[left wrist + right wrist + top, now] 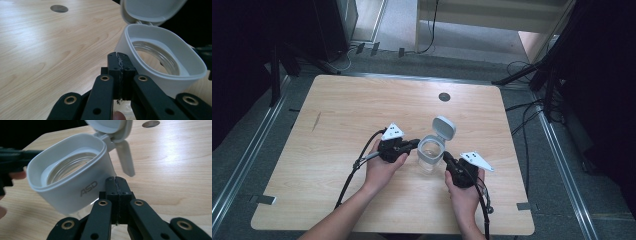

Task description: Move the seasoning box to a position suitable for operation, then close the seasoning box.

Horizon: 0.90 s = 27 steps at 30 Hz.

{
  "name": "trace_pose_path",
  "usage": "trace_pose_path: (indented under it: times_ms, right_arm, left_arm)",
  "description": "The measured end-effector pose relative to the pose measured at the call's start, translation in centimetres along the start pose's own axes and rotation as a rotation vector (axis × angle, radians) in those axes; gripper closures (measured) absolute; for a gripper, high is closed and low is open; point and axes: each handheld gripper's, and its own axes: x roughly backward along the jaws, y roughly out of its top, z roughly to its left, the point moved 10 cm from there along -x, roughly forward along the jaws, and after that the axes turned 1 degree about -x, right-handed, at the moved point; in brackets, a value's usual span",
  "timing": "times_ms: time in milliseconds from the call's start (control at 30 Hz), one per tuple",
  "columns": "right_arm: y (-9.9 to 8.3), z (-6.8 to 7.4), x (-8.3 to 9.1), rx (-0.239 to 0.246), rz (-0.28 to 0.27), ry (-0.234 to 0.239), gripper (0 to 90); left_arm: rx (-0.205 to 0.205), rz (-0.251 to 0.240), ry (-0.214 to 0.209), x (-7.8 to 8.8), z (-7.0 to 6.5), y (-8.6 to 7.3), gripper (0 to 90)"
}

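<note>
Left gripper (414,145): jaws pressed together, nothing between them, tips just beside jar's left rim. Jar (431,154): clear glass body, white rounded-square collar (160,62) around mouth, grey "ASD" lettering on collar side; hinged white lid (444,127) flipped open, standing tilted behind mouth, with flat latch tab (124,157) hanging from the hinge. Jar stands upright on table (342,110), nearer near edge than far edge, slightly right of middle. Right gripper (445,157): jaws likewise closed on nothing, tips just beside jar's right side. Round hole (444,97) in tabletop near far edge.
</note>
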Motion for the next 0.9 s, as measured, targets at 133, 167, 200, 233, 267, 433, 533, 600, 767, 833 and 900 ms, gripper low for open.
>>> trace_pose_path:
  times_ms: [133, 167, 200, 233, 267, 433, 533, 600, 767, 833, 900]
  right_arm:
    - [0.2, 0.5, -0.8, 0.002, 0.003, 0.008, 90.0]
    - [0.3, 0.6, -1.0, 0.002, 0.005, 0.009, 90.0]
    - [0.3, 0.7, -1.2, 0.007, 0.007, 0.012, 90.0]
    - [0.4, 0.9, -1.5, 0.011, 0.012, 0.024, 90.0]
    - [0.4, 0.9, -1.5, 0.011, 0.012, 0.024, 90.0]
    - [0.6, 1.5, -2.2, 0.019, 0.016, 0.069, 90.0]
    - [0.9, 1.7, -2.2, 0.025, 0.010, 0.100, 90.0]
    - [1.1, 1.7, -2.2, 0.037, 0.006, 0.110, 90.0]
    - [1.5, 0.7, -1.9, 0.041, 0.008, 0.104, 90.0]
    - [2.0, 0.2, -1.9, 0.033, 0.001, 0.098, 90.0]
    - [2.3, 0.0, -1.9, 0.026, -0.007, 0.097, 90.0]
  left_arm:
    - [0.026, -0.002, 0.013, 1.3, -0.2, -0.8, 88.0]
    - [0.028, -0.003, 0.020, 1.7, -0.3, -1.0, 87.8]
    - [0.030, -0.005, 0.024, 2.0, -0.5, -1.2, 87.2]
    - [0.029, -0.006, 0.028, 2.2, -0.5, -1.4, 86.5]
    - [0.030, -0.006, 0.032, 2.5, -0.6, -1.6, 86.5]
    - [0.039, -0.021, 0.068, 3.6, -0.4, -2.2, 78.8]
    - [0.062, -0.062, 0.104, 4.8, 0.9, -2.5, 58.9]
    - [0.082, -0.083, 0.144, 6.2, 2.5, -3.1, 50.1]
    - [0.131, -0.066, 0.241, 10.1, 7.1, -6.4, 22.0]
    - [0.168, -0.050, 0.290, 12.5, 9.5, -8.3, 17.3]
    - [0.175, -0.052, 0.308, 13.4, 10.3, -8.8, 15.3]
